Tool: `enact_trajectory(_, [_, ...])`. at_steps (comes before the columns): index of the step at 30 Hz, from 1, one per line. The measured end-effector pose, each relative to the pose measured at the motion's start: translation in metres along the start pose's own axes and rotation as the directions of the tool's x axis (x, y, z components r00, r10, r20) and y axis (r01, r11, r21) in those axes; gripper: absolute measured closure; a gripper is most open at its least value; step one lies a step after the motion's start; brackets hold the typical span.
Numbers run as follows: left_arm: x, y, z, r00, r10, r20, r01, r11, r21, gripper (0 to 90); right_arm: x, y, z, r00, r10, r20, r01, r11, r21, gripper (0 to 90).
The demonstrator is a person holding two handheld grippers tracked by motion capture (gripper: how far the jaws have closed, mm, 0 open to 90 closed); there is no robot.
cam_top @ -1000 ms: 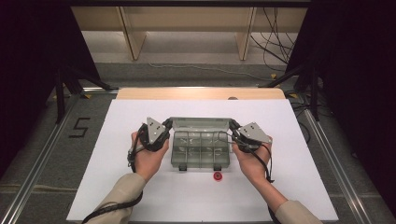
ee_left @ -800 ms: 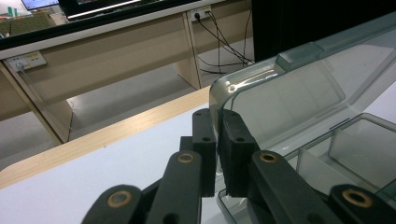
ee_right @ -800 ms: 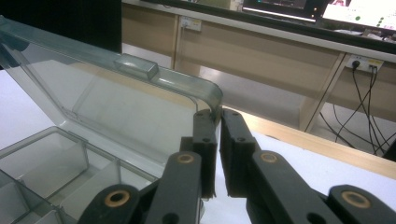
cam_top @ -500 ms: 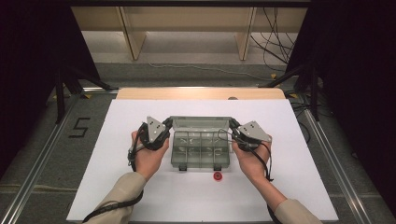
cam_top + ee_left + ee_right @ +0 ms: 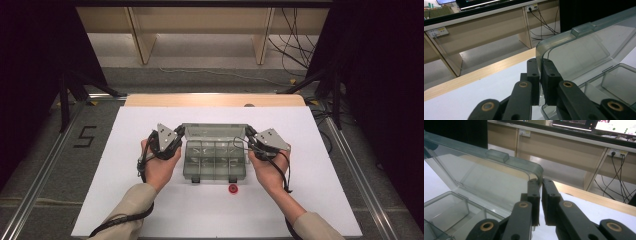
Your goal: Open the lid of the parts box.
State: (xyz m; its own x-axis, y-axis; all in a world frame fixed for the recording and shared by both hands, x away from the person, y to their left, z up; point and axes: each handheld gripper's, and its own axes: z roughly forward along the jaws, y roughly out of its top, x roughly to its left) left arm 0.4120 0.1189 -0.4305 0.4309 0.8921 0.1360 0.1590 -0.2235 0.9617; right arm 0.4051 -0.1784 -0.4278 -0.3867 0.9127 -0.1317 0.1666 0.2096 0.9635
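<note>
One clear grey plastic compartment box [image 5: 215, 157], lid open. One small round red cap [image 5: 233, 188] on the desk. Two black two-jaw grippers: left gripper [image 5: 179, 133], right gripper [image 5: 249, 133].

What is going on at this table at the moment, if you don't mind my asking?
A person holds a gripper in each hand at a clear plastic compartment box on the white table. The left gripper and the right gripper are each shut on a corner of the box's lid, which stands raised at the far side. The compartments look empty. A small red piece lies on the table just in front of the box.
</note>
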Motion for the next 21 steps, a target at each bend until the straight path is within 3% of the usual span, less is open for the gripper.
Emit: enact_trajectory(21, [0.0020,0.0017,0.0044,0.9999,-0.013,0.001,0.013,0.9999,-0.001,85.0,-0.0013,0.0021,0.0043,0.9999,0.011,0.002,-0.011,0.9999,0.001,85.9])
